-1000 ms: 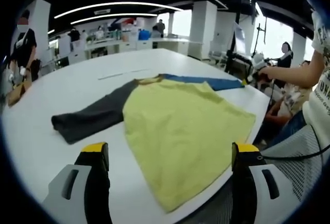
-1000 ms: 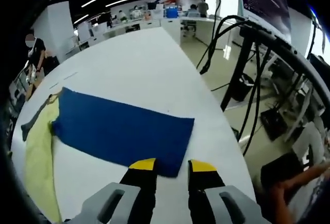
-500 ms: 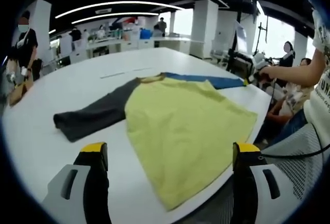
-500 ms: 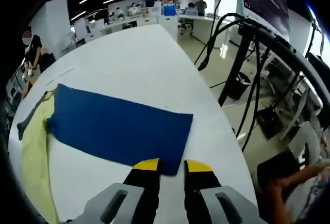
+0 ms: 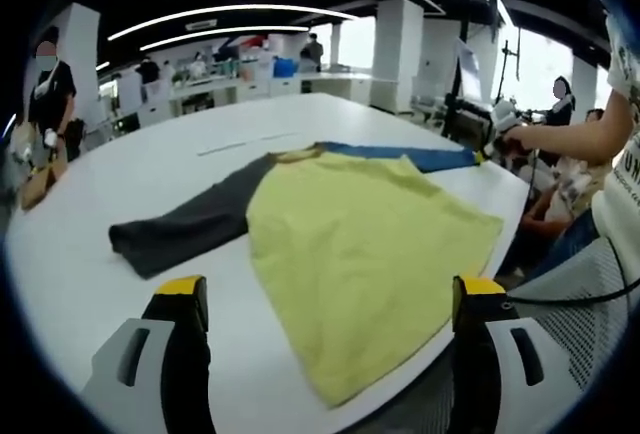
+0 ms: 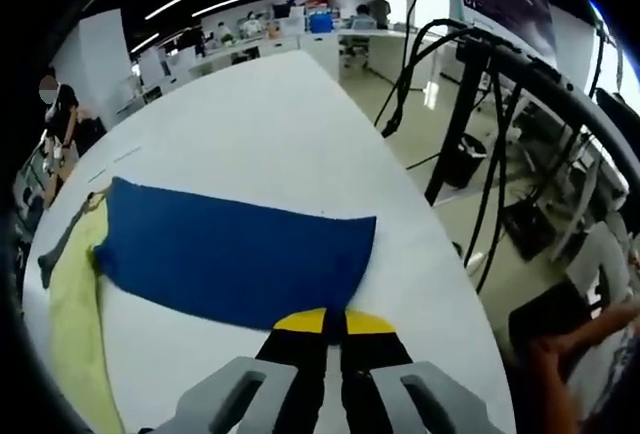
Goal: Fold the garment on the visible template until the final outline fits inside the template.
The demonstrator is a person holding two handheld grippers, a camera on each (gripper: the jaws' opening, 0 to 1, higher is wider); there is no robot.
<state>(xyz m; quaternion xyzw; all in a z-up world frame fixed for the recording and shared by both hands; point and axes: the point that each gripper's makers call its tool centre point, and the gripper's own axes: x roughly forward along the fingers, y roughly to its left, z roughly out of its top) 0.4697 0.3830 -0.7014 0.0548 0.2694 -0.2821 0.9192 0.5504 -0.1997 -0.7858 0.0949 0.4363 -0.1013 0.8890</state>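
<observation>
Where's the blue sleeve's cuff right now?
In the right gripper view, the blue sleeve lies on the white table, its cuff edge at the right gripper tips.

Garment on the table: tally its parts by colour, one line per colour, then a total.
Yellow body: 1
Dark grey sleeve: 1
Blue sleeve: 1
Total: 3 colour parts, all one garment, lying flat on the white table.

Right gripper [image 6: 334,322] pinching blue sleeve [image 6: 235,259] edge, white table [image 6: 270,144]
</observation>
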